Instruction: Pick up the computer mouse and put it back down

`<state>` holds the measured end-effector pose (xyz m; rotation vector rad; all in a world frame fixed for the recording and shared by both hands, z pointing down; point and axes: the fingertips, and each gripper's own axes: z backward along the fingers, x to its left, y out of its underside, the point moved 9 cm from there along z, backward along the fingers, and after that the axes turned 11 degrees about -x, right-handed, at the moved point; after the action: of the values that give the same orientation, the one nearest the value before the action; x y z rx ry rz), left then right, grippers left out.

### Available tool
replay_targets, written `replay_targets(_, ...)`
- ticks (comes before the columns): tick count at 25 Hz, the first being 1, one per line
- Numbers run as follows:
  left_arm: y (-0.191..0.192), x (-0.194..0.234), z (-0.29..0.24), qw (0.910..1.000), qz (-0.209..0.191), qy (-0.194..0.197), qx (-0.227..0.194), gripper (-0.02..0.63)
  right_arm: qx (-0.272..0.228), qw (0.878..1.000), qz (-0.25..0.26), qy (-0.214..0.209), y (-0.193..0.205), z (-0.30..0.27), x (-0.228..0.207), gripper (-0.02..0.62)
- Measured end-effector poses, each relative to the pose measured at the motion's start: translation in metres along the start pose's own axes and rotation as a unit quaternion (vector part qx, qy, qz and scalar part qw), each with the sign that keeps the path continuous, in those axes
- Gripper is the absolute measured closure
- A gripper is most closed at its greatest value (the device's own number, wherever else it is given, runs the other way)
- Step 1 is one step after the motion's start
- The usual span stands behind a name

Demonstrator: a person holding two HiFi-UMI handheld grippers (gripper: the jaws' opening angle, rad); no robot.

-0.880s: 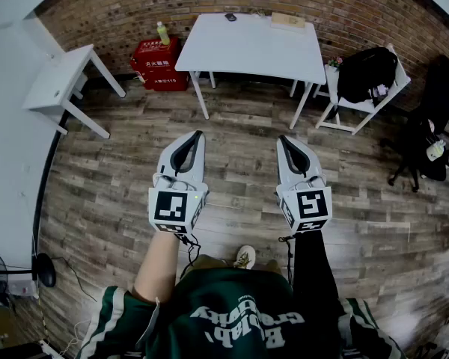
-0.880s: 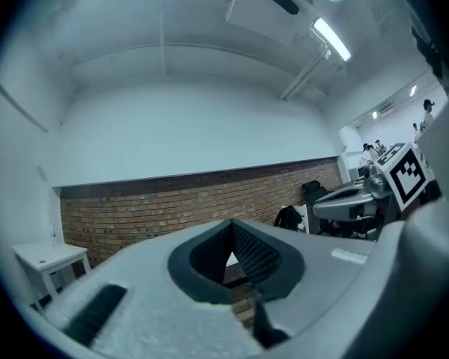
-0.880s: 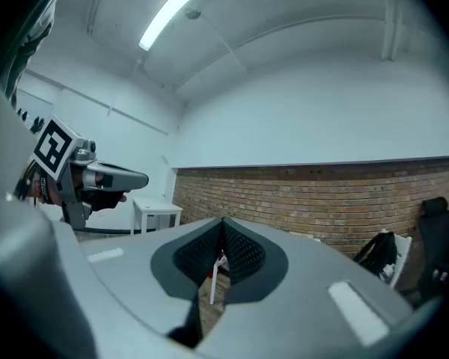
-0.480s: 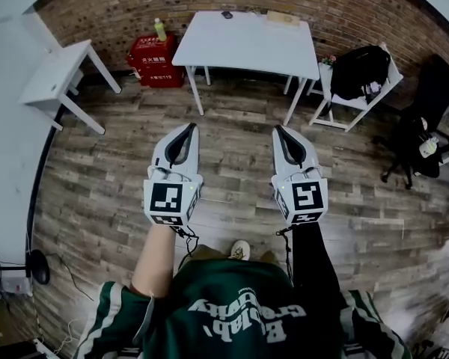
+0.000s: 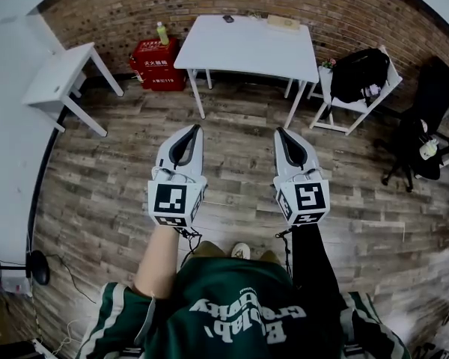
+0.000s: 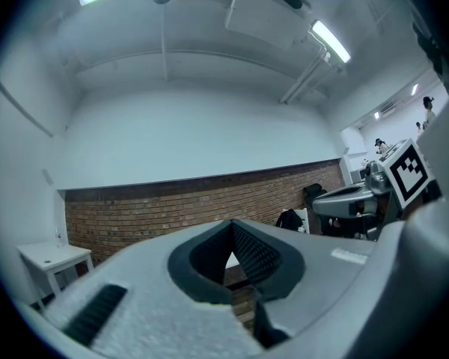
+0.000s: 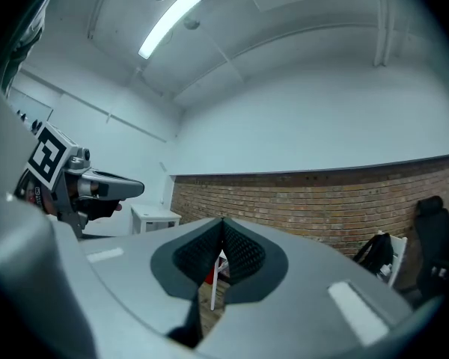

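Two grippers were in play, one per hand. There was one computer mouse (image 5: 228, 19), a small dark shape at the far edge of the one large white table (image 5: 247, 51), close to the brick wall (image 5: 135, 10). It was well apart from both grippers. A flat tan object (image 5: 284, 22) lay on the same far edge, to the right of the mouse; what it was could not be made out.

Around the table stood one smaller white table (image 5: 60, 77) on the left and one red crate (image 5: 156, 64) with one green bottle (image 5: 162, 33) on top. On the right, one white stand (image 5: 344, 107) carried one black bag (image 5: 361, 72), with one black office chair (image 5: 426, 126) beyond it.

The left gripper (image 5: 197, 129) was held out from a bare forearm, and the right gripper (image 5: 281, 132) from a dark-sleeved arm. Both were level, side by side with a gap between them, and pointed toward the table over the wood-plank floor (image 5: 232, 148). Each carried one marker cube at its rear. One shoe (image 5: 242, 251) showed between the arms, above the green jersey (image 5: 232, 313).

In the left gripper view, the left gripper's ribbed pads met at the tip with nothing between them. The right gripper view showed the same for the right gripper: jaws fully closed and empty.
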<state>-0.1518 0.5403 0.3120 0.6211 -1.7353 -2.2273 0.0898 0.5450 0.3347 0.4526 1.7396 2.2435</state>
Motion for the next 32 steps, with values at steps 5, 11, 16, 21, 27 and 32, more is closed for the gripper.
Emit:
replay_targets(5,-0.003,-0.004,-0.002,0.9998,-0.004,-0.016,-0.007,0.590,0.000,1.000,-0.002,0.006,-0.002,0.004,-0.010,0.582)
replay_targets(11,-0.004,-0.007,-0.006,0.9999,-0.004,-0.008,-0.008,0.523,-0.002,1.000,-0.003,0.010,-0.001,0.009,-0.018,0.583)
replay_targets(16,0.002,-0.007,-0.016,0.9998,0.014,-0.002,-0.012,0.486,0.004,1.000,-0.006,0.012,0.007,0.004,-0.023,0.583)
replay_targets(21,0.010,-0.002,-0.034,0.9997,0.015,-0.003,-0.016,0.477,0.007,1.000,-0.006,0.010,0.016,-0.009,-0.033,0.582)
replay_targets(27,0.023,0.018,-0.071,0.9998,0.008,-0.004,-0.020,0.476,0.013,1.000,-0.003,0.011,0.030,-0.044,-0.048,0.582)
replay_targets(32,0.035,0.043,-0.116,0.9996,0.017,0.000,-0.023,0.477,0.023,1.000,0.004,0.012,0.043,-0.082,-0.064,0.582)
